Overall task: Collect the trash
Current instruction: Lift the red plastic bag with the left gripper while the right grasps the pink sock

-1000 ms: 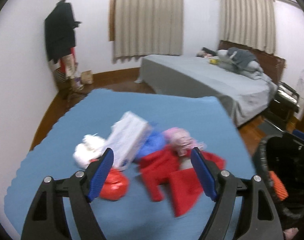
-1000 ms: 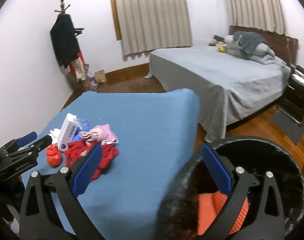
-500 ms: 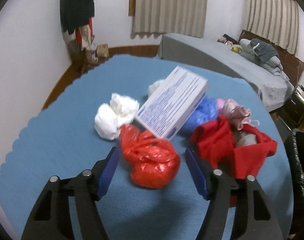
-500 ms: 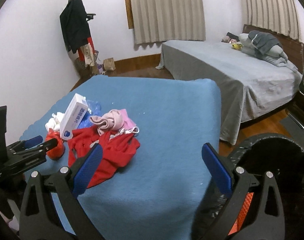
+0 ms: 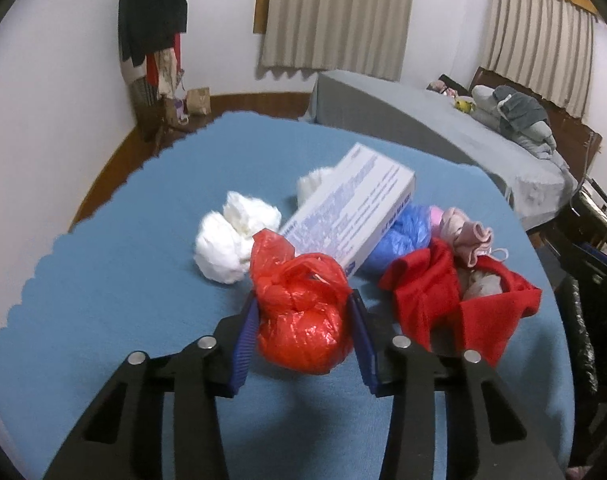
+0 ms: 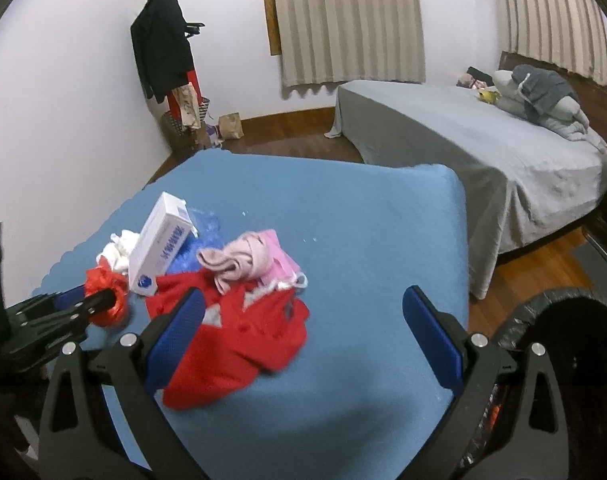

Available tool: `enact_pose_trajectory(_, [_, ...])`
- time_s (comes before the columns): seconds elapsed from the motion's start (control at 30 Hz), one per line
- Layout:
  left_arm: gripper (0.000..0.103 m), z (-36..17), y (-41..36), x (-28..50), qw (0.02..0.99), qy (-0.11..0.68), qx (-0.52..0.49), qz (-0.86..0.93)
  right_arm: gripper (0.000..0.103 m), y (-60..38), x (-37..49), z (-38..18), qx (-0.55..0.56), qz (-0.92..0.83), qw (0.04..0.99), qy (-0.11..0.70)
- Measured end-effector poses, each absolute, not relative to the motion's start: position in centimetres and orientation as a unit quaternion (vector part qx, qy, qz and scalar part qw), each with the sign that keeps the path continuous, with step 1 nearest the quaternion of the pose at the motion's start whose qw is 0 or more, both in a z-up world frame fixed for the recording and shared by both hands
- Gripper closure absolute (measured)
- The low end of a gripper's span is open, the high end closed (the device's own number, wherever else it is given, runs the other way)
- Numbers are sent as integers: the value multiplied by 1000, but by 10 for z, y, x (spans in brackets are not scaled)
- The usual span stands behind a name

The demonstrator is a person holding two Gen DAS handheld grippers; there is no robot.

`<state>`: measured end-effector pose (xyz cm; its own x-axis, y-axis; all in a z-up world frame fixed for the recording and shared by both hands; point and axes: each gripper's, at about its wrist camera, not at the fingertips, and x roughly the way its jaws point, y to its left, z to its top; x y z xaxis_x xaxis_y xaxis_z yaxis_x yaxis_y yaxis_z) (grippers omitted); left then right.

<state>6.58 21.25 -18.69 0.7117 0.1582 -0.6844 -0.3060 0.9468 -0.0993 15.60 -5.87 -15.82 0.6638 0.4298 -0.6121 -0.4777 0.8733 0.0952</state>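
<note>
Closing my left hand-held gripper (image 5: pixel 303 336) around the red bag (image 5: pixel 301 312), just in front of the box (image 5: pixel 351 210) on the desk (image 5: pixel 123 280); thin plastic could slip or tear. My right hand-held gripper (image 6: pixel 303 338) hangs open above red cloth (image 6: pixel 239 344).

grey bed (image 6: pixel 483 152) with pillows (image 6: pixel 543 100), beige curtains (image 6: pixel 347 20), coat rack (image 6: pixel 163 52) with dark jacket, wooden floor (image 6: pixel 295 144)

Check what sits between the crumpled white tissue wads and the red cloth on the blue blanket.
Left wrist view: the knotted red plastic bag and the white rectangular carton lie between the crumpled white tissue wads and the red cloth.
</note>
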Motion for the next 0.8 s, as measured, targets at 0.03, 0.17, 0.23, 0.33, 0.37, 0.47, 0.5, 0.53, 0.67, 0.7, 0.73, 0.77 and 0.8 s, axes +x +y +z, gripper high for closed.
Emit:
enact_pose_trajectory(0.03, [60, -182, 214, 63, 921, 352, -102, 129, 7, -54, 159, -158, -37, 252, 911, 324])
enact_pose_trajectory(0.17, [60, -166, 218, 59, 928, 331, -107, 135, 7, -38, 169, -159, -36, 263, 909, 322])
enact_pose_trajectory(0.23, [60, -158, 216, 63, 932, 319, -104, 135, 7, -28, 175, -160, -36, 269, 907, 322])
enact_pose_trajectory(0.33, [60, -148, 218, 69, 937, 304, -106, 132, 7, -16, 184, -163, -36, 273, 905, 324])
enact_pose_trajectory(0.37, [60, -147, 220, 72, 939, 301, -105, 132, 7, -13, 187, -165, -37, 274, 905, 325])
enact_pose_trajectory(0.47, [60, -144, 222, 82, 941, 295, -105, 132, 7, -2, 196, -172, -41, 274, 902, 331])
enact_pose_trajectory(0.5, [60, -145, 223, 84, 941, 294, -105, 132, 7, 0, 199, -174, -42, 273, 901, 333])
enact_pose_trajectory(0.53, [60, -145, 223, 87, 941, 293, -105, 132, 8, 3, 201, -178, -44, 273, 900, 336])
enact_pose_trajectory(0.67, [60, -149, 224, 93, 941, 294, -106, 131, 21, 14, 210, -190, -55, 276, 892, 354])
enact_pose_trajectory(0.7, [60, -148, 224, 93, 941, 295, -107, 131, 23, 16, 213, -193, -56, 277, 890, 358])
enact_pose_trajectory(0.73, [60, -149, 224, 94, 940, 296, -108, 131, 26, 17, 215, -196, -57, 279, 887, 365])
enact_pose_trajectory(0.77, [60, -150, 224, 95, 940, 297, -109, 131, 33, 17, 218, -199, -57, 281, 883, 371])
enact_pose_trajectory(0.8, [60, -151, 224, 95, 939, 297, -109, 131, 42, 17, 220, -202, -55, 288, 877, 381])
